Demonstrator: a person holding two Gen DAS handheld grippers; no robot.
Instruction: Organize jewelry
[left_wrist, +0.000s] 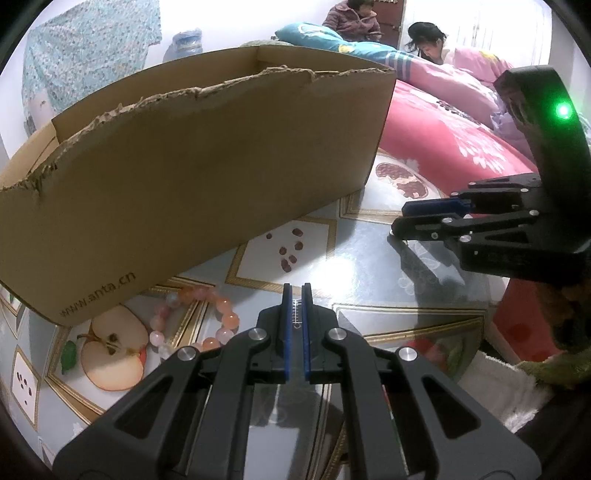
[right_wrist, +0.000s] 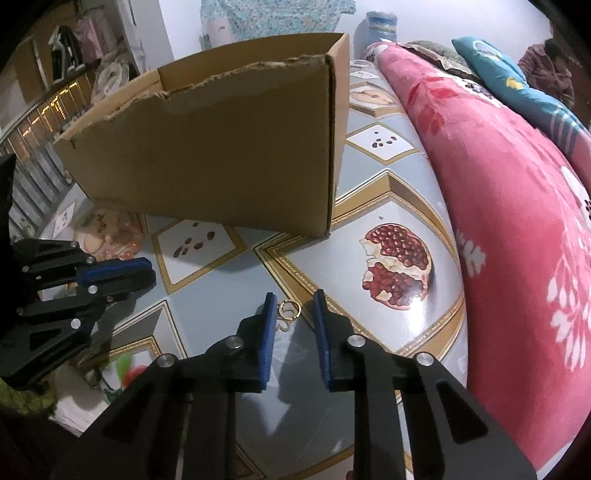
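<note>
A small gold ring lies on the fruit-patterned tabletop, between the tips of my right gripper, which is open and low over it. My left gripper is shut, with only a thin gap between its blue pads, and holds nothing; it hovers over the tabletop right of a pink and orange bead bracelet. The bracelet lies by the front corner of an open cardboard box, also in the right wrist view. The left gripper appears at the left of the right wrist view, the right gripper in the left.
A red floral quilt bulges along the table's right side. White cloth lies at the near edge. Two people sit far behind the box. The box's torn front wall is taller than both grippers.
</note>
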